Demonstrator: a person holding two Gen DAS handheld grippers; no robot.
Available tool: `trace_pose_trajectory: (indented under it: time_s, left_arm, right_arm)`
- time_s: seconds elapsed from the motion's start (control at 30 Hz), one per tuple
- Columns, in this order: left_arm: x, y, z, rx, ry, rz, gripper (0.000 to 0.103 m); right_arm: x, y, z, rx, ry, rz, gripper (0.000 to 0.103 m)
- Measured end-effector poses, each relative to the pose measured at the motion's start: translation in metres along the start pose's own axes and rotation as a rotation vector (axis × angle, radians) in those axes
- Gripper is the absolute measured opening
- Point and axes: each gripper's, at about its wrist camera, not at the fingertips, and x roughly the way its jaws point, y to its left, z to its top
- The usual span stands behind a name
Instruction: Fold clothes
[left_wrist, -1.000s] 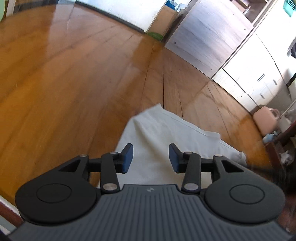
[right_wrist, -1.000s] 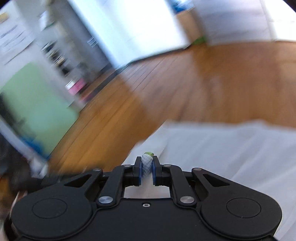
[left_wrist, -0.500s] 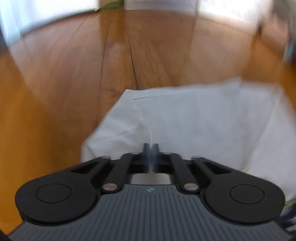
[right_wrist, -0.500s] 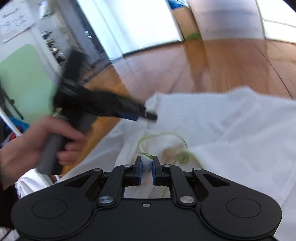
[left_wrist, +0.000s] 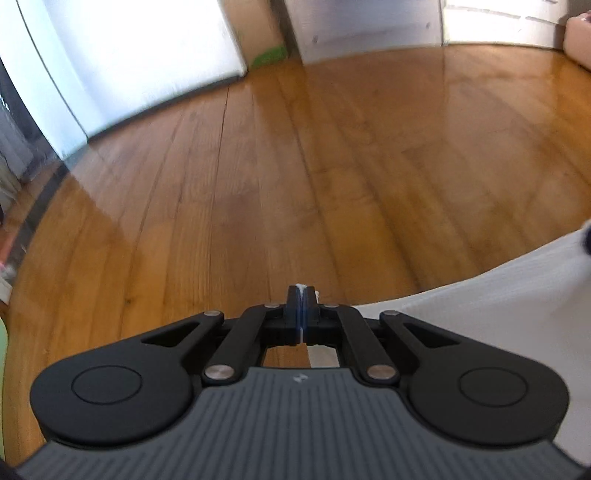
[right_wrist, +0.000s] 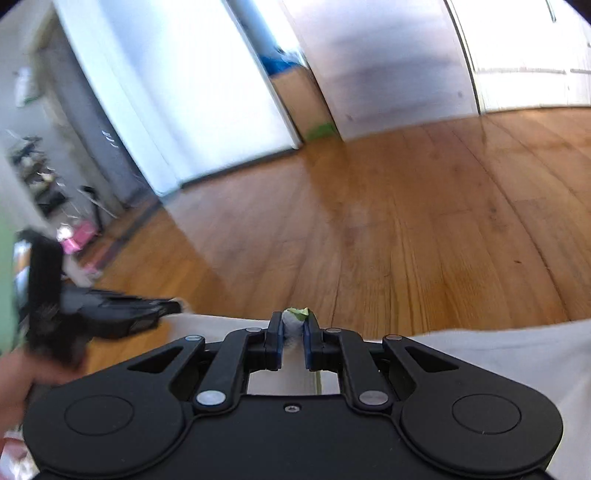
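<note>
White garment (left_wrist: 498, 314), green trim, now stretched taut over wooden floor (left_wrist: 295, 166); left gripper (left_wrist: 302, 299) and right gripper (right_wrist: 294, 325) jaws both pinching it.

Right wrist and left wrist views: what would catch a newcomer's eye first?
In the right wrist view, the right hand-held gripper is shut on a bunched bit of the white garment, green trim showing at the tip. The left hand-held gripper pinches a thin edge of the same cloth. Behind both spreads the glossy wooden floor.
</note>
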Motion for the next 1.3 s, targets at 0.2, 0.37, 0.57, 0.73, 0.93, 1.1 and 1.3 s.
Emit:
trace_pose_trajectory:
  time_s: [0.2, 0.37, 0.57, 0.73, 0.93, 1.1, 1.3]
  left_arm:
    - [0.028, 0.012, -0.011, -0.063, -0.003, -0.005, 0.001]
    - [0.051, 0.017, -0.025, -0.086, -0.019, 0.007, 0.002]
    - [0.026, 0.046, -0.037, -0.264, -0.104, -0.098, 0.052]
    - [-0.006, 0.022, -0.049, -0.223, -0.132, -0.255, 0.052]
    - [-0.060, -0.067, -0.095, 0.100, -0.243, -0.302, 0.055]
    - [-0.076, -0.104, -0.118, 0.151, -0.190, -0.359, 0.055]
    - [-0.105, -0.144, -0.122, 0.238, -0.240, -0.443, 0.063]
  right_arm:
    - [-0.002, -0.030, 0.002, -0.076, 0.023, -0.119, 0.033]
    - [-0.063, -0.106, -0.016, 0.137, 0.019, -0.135, 0.036]
    - [-0.123, -0.181, -0.040, 0.249, 0.063, -0.149, 0.046]
    - [-0.129, -0.182, -0.062, 0.254, 0.173, -0.057, 0.050]
    - [-0.126, -0.167, -0.110, 0.279, 0.237, -0.014, 0.057]
    - [-0.127, -0.144, -0.139, 0.277, 0.264, -0.049, 0.060]
    - [-0.113, -0.116, -0.143, 0.297, 0.211, -0.013, 0.033]
